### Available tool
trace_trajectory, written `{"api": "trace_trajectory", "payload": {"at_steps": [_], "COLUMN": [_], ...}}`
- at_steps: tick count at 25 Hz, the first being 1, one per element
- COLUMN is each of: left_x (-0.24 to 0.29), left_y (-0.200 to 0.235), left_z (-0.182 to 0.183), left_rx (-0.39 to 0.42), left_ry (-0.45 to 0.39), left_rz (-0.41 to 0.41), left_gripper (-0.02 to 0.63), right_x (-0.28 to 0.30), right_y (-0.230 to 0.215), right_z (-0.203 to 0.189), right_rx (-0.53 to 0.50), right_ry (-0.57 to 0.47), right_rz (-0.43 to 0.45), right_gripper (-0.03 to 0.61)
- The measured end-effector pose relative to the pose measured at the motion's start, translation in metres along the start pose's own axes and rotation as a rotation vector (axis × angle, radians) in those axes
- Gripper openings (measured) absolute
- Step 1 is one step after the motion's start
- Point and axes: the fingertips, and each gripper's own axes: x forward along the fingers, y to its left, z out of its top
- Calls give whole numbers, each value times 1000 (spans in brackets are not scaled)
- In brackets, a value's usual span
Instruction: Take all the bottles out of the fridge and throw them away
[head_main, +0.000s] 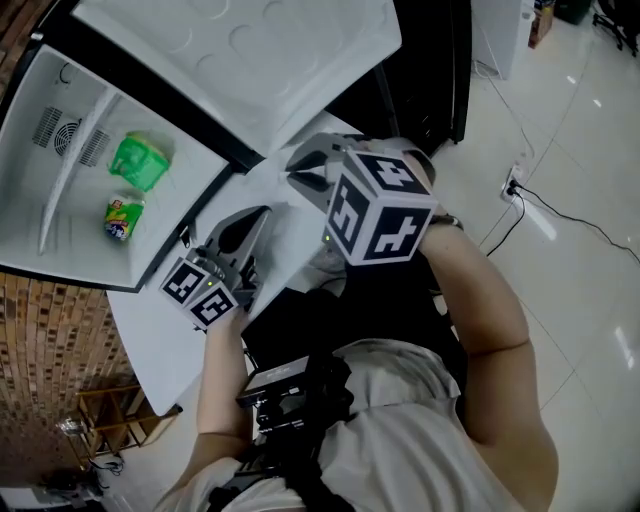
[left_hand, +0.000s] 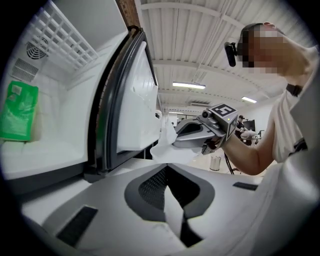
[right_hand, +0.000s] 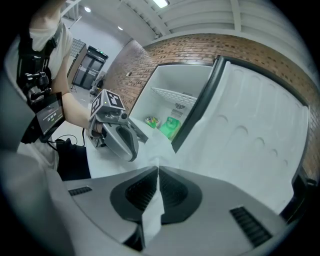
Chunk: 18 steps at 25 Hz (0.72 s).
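Upper left, inside open fridge: bottle, long axis roughly up-down the frame. Left gripper closed; right gripper pinching white tissue.

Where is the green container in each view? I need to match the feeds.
Head view: green container upper left, inside the fridge.
Left gripper view: far left edge, mid-height.
Right gripper view: near centre, just left of the door's edge.
Shared landmark: the open fridge door, in all three.
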Motion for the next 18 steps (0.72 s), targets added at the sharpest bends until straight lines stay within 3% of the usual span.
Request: {"api": "trace_trajectory", "payload": {"at_steps": [18], "left_x": [139], "left_y": [-117], "left_z": [26], "left_rx": [99], "left_ry": [-6], "left_rz": [-316], "left_gripper": [3], "right_x": [-154], "right_y": [-34], "right_z": [-153], "right_rx": [248], "right_ry": [139], "right_rz": [-277], "right_gripper": [3]}}
